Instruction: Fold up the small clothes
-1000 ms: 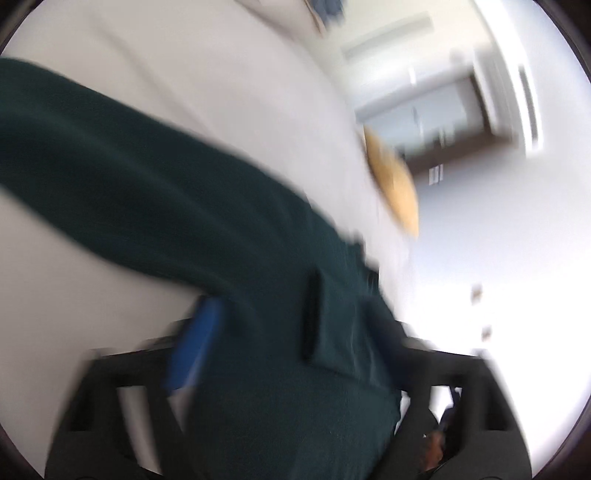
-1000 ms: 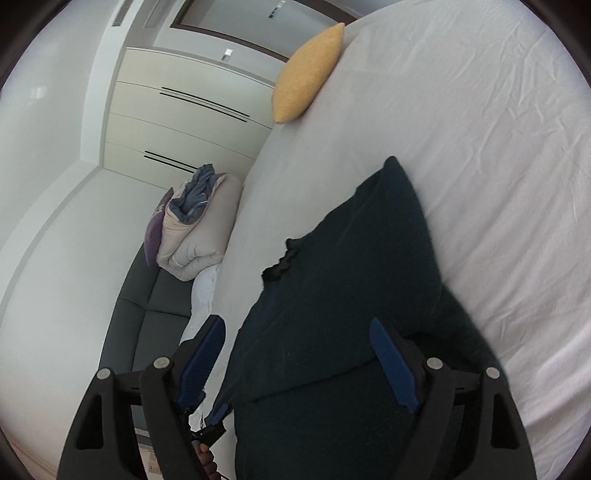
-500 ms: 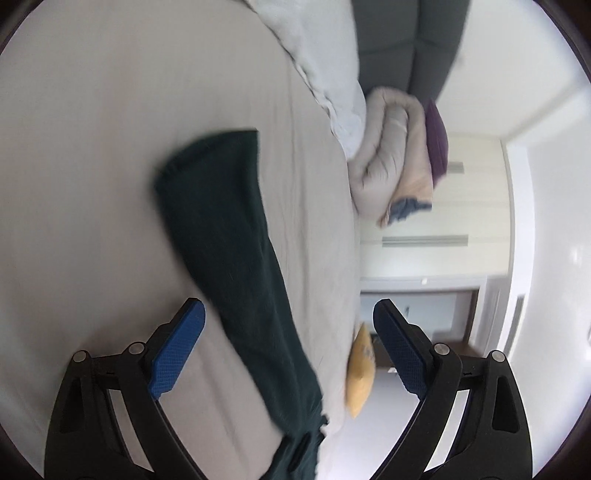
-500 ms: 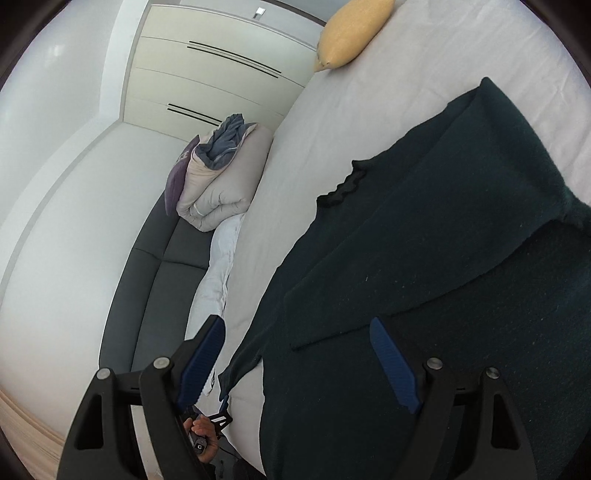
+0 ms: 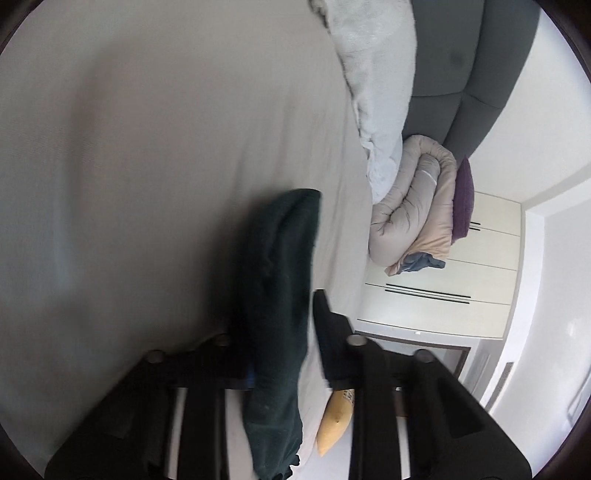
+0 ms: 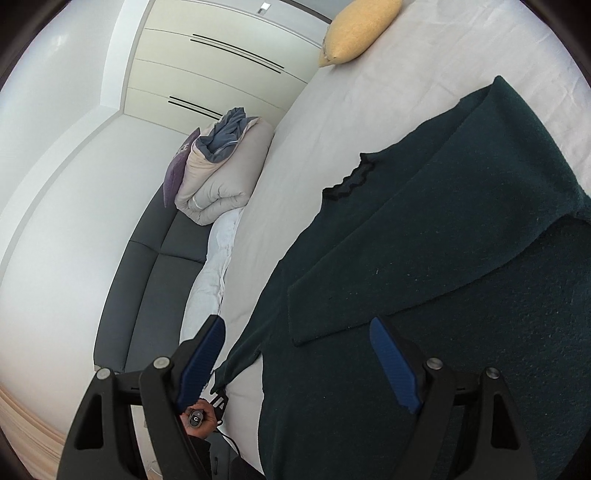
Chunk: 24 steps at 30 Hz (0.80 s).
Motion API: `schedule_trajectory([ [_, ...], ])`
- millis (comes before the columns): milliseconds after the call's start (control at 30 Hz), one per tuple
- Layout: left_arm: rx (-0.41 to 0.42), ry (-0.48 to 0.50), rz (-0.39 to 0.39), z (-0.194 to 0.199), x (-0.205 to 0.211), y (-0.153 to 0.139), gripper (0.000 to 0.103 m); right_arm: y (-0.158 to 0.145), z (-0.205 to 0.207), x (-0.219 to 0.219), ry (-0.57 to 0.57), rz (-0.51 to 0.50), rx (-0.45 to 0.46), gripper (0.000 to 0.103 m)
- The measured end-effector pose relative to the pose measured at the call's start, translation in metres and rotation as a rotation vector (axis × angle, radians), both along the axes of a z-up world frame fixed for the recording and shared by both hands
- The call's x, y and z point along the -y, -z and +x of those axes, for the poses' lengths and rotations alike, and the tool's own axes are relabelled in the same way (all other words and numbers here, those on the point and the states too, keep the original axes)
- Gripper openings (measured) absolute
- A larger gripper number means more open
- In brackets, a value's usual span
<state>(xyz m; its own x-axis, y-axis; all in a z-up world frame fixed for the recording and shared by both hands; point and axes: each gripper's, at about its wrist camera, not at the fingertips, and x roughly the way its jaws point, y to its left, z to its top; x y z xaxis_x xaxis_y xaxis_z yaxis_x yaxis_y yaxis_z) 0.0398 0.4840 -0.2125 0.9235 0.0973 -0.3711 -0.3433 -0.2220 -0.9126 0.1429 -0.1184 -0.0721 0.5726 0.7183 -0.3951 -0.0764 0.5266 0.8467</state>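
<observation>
A dark green sweater (image 6: 443,266) lies on the white bed (image 6: 424,74), one sleeve folded across its body. My right gripper (image 6: 295,354) is open and empty, hovering over the sweater's near left edge. In the left wrist view, my left gripper (image 5: 284,332) is shut on the sweater's other sleeve (image 5: 280,280), which runs forward between the fingers and ends on the sheet (image 5: 147,147).
A yellow pillow (image 6: 358,29) lies at the bed's far end. A rolled beige duvet (image 6: 221,177) with a purple cushion sits on a grey sofa (image 6: 147,266) beside the bed. White wardrobe doors (image 6: 207,66) stand behind. A hand holding a remote (image 6: 197,419) shows below.
My left gripper has closed on the sleeve, which it was open around half a second ago. My right gripper has moved in closer over the sweater and stayed open.
</observation>
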Motion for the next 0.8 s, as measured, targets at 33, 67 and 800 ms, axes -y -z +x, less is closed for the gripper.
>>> schedule_trajectory([
  [33,-0.008,0.009,0.010,0.002,-0.002,0.002,0.013,0.000,0.000,0.001,0.004,-0.001,0.001,0.084],
  [67,-0.017,0.020,0.036,0.004,-0.003,-0.001,0.012,0.001,-0.001,0.002,0.006,-0.002,0.002,0.084],
  [800,-0.272,1.113,1.294,0.205,0.422,-0.101,0.010,0.013,0.034,0.009,-0.050,-0.026,-0.040,0.083],
])
